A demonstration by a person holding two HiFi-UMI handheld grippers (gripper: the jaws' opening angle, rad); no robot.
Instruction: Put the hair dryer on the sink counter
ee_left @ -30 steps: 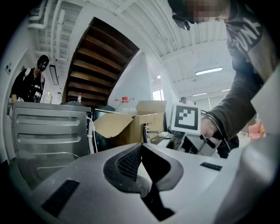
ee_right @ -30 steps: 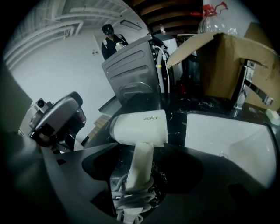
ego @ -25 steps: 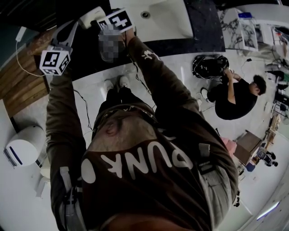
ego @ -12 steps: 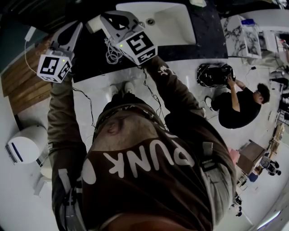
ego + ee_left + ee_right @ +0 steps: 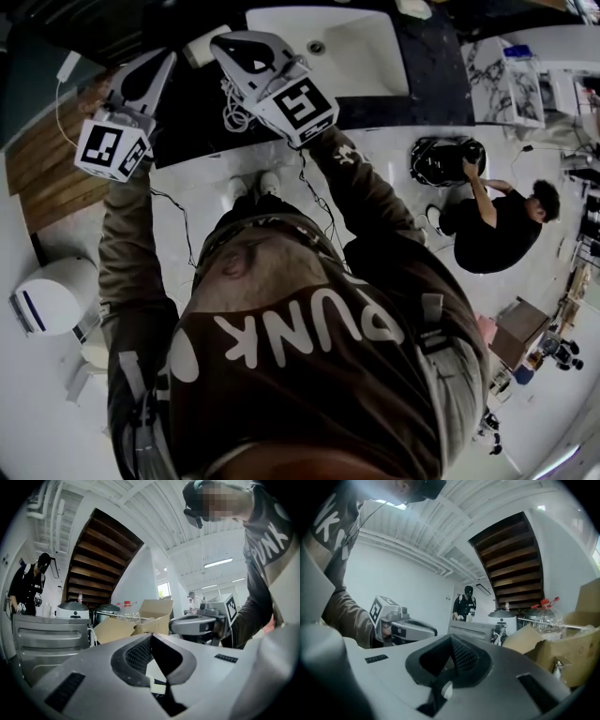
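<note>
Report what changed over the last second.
The right gripper drew back from the counter toward the person, and its jaws closed on nothing. The left gripper, shut, barely shifted. The white hair dryer lies on the dark counter left of the sink, as before.

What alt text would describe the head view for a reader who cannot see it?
Seen from above, a person in a brown lettered sweatshirt holds the left gripper and right gripper, both shut and empty, over a dark counter with a white sink basin.
</note>
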